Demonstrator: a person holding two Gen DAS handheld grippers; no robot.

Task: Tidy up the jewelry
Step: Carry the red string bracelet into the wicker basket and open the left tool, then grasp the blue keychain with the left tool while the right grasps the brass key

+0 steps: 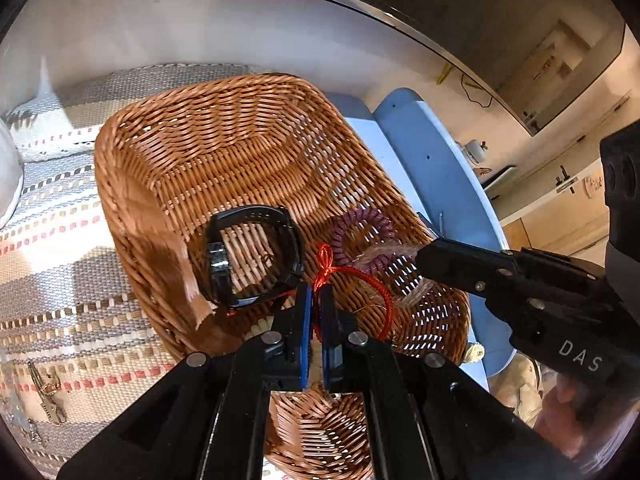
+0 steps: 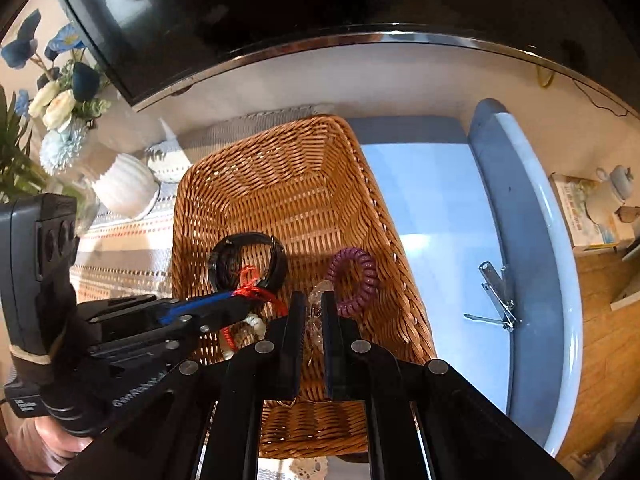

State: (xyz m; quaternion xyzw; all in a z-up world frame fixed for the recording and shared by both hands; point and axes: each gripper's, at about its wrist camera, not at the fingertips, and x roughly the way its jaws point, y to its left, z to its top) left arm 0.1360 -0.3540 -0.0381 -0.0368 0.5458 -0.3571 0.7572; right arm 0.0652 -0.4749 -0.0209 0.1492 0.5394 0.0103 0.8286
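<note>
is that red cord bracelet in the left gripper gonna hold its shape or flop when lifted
Probably floppy: the red cord bracelet is thin braided string, sagging in a loose loop from the left gripper. It looks light. The knotted bow near the black watch might snag on the wicker basket.

The wicker basket (image 1: 224, 152) rests on the woven mat (image 1: 52, 264), with the table edge (image 2: 528, 240) to its right. Inside the basket, the watch (image 1: 248, 256) lies left of the coil bracelet (image 1: 362, 236), well apart. The cord bracelet (image 1: 360, 284) lies between them, nearer. The vase (image 2: 124, 188) stands on the mat, left of the basket. Clips (image 1: 48, 396) lie on the mat, near left.
</note>
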